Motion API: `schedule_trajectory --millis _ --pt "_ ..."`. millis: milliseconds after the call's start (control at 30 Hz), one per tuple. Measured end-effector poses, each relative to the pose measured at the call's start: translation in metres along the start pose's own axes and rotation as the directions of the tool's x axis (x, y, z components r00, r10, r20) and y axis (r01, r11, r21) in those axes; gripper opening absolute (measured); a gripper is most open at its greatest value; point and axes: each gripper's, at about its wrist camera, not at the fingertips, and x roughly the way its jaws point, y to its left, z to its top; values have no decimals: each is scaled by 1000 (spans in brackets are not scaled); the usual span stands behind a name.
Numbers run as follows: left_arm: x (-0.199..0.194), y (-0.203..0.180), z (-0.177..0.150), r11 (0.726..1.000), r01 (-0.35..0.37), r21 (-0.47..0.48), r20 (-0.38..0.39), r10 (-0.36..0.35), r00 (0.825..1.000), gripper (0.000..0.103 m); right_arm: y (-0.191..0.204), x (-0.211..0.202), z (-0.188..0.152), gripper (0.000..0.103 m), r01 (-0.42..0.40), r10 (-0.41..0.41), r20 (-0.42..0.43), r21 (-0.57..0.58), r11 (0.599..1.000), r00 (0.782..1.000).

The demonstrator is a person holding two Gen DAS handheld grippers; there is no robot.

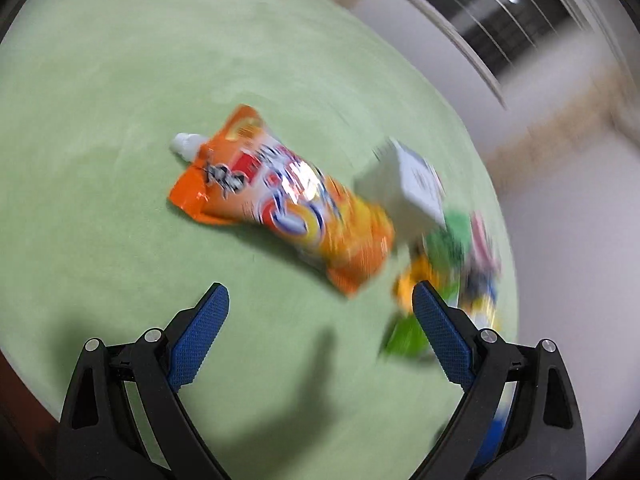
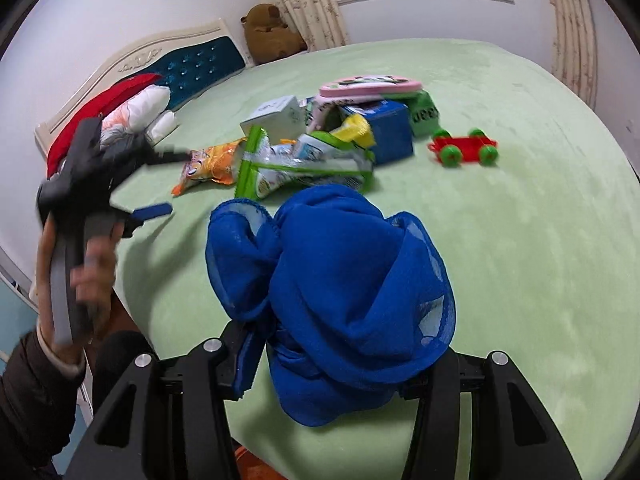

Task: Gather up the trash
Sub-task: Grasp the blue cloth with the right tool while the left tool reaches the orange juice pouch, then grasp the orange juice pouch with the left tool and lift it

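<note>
Wide apart stand the jaws of the left gripper (image 1: 320, 300), its blue pads (image 1: 200, 336) bare above the green bedspread (image 1: 120, 120), with nothing between them. Just ahead lies an orange spouted drink pouch (image 1: 280, 200), flat on the cover, white cap pointing away. The right gripper (image 2: 332, 364) grips a bunched blue mesh bag (image 2: 332, 280) that drapes over its jaws; whether anything is inside the bag cannot be told.

The left wrist view is motion-blurred, showing beyond the pouch only a white box (image 1: 404, 184) and smeared green and yellow wrappers (image 1: 440, 264). The right wrist view is sharp and shows the whole heap: a green-and-white wrapper (image 2: 296, 164), the white box (image 2: 276, 116), a blue box (image 2: 384, 128), a pink case (image 2: 368, 84) on top, and a red toy cart with green wheels (image 2: 464, 148) just beside the pile. It also shows the left gripper (image 2: 160, 184) held in the person's left hand (image 2: 84, 268), tilted toward the orange pouch (image 2: 208, 164), with a headboard (image 2: 160, 64) and pillows (image 2: 136, 112) behind.
</note>
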Motion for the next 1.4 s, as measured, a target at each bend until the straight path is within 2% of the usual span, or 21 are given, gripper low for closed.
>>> schedule_trajectory --millis 133,167,233,267,300,367,433,533,567,600,667,700,733,833,1033,1100,1200,1400 --pt "11 -14 9 984 -99 -147 28 104 994 91 -7 -1 -2 51 -32 32 11 -1 999 999" --pt "16 -21 12 971 -162 -177 30 170 985 91 -7 0 -1 51 -36 36 14 -10 999 999" --pt "23 -27 17 940 -265 -215 36 279 960 91 -6 2 0 51 -45 45 15 -23 999 999" --pt "28 -28 21 911 -329 -248 32 347 937 91 -7 3 -1 52 -50 51 15 -27 998 999" --pt "33 -28 25 888 -364 -283 23 385 923 91 -7 4 -1 52 -55 56 16 -31 998 998" --pt "44 -25 33 856 -384 -346 12 414 910 91 -10 5 -3 52 -69 69 19 -32 997 997" --pt "61 -24 40 818 -444 -365 -27 467 884 91 -12 6 -4 53 -80 80 23 -28 996 997" --pt "75 -27 42 790 -522 -321 -39 540 841 91 -14 7 -4 53 -91 92 26 -20 996 995" --pt "75 -30 41 790 -528 -312 -28 548 836 90 -14 7 -4 53 -92 92 27 -19 996 995" --pt "73 -32 39 796 -528 -298 -12 550 835 87 -14 8 -3 53 -92 93 28 -18 996 995" --pt "68 -33 39 807 -529 -262 19 552 834 74 -13 8 -3 53 -91 92 29 -18 996 995" --pt "67 -32 36 816 -526 -239 34 548 835 63 -13 8 -3 53 -91 91 29 -17 996 995" --pt "65 -34 35 822 -527 -215 47 547 836 59 -13 9 -3 53 -89 89 29 -15 996 996" --pt "57 -33 28 849 -512 -131 69 523 850 53 -12 9 -4 53 -82 82 30 -13 997 996" --pt "40 -34 17 907 -421 32 135 413 901 48 -7 8 -5 53 -52 53 32 -26 998 998" --pt "22 -37 2 903 -411 122 180 388 904 47 -5 7 -5 52 -45 46 34 -24 999 998" --pt "2 -44 -22 884 -399 243 238 344 908 47 -4 6 -4 52 -40 41 35 -13 999 999" --pt "-30 -51 -69 815 -369 447 288 260 922 47 3 2 -6 52 -18 18 41 -8 1000 999"
